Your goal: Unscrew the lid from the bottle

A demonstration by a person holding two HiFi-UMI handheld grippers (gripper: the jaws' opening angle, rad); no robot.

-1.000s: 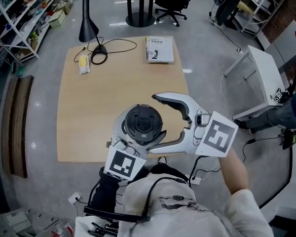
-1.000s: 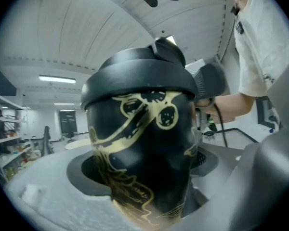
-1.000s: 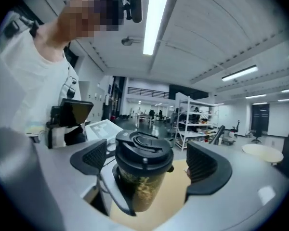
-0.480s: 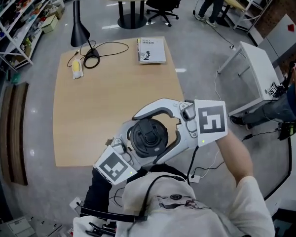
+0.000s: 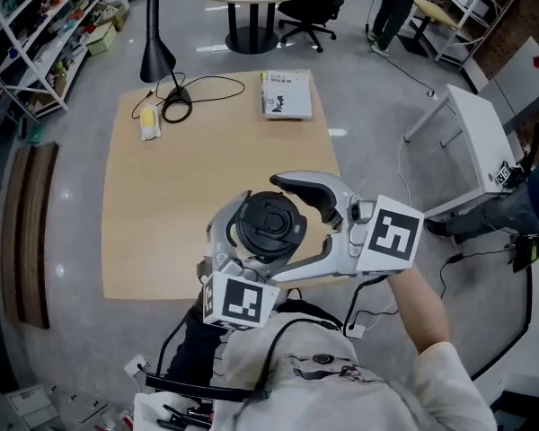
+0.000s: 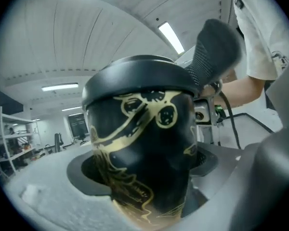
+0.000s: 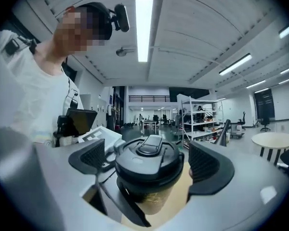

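Note:
A black bottle (image 6: 144, 153) with a gold pattern is held up in the air over the table's near edge, and my left gripper (image 5: 251, 250) is shut on its body. Its black lid (image 5: 268, 225) with a flip tab sits on top. My right gripper (image 5: 283, 229) reaches in from the right with the lid (image 7: 149, 158) between its jaws. Those jaws are opening. Both pads (image 7: 204, 162) stand off the lid with a gap on each side. One right finger (image 6: 216, 47) shows behind the lid in the left gripper view.
The wooden table (image 5: 171, 196) carries a black lamp (image 5: 157, 52) with its cable, a yellow object (image 5: 150, 122) and a book (image 5: 287, 93) at its far end. A white desk (image 5: 472, 142) stands to the right. Shelving lines the left wall.
My right gripper came round the lid, turned, then swung back, and its jaws now stand wider and off the lid. The left gripper kept hold of the bottle and shifted slightly.

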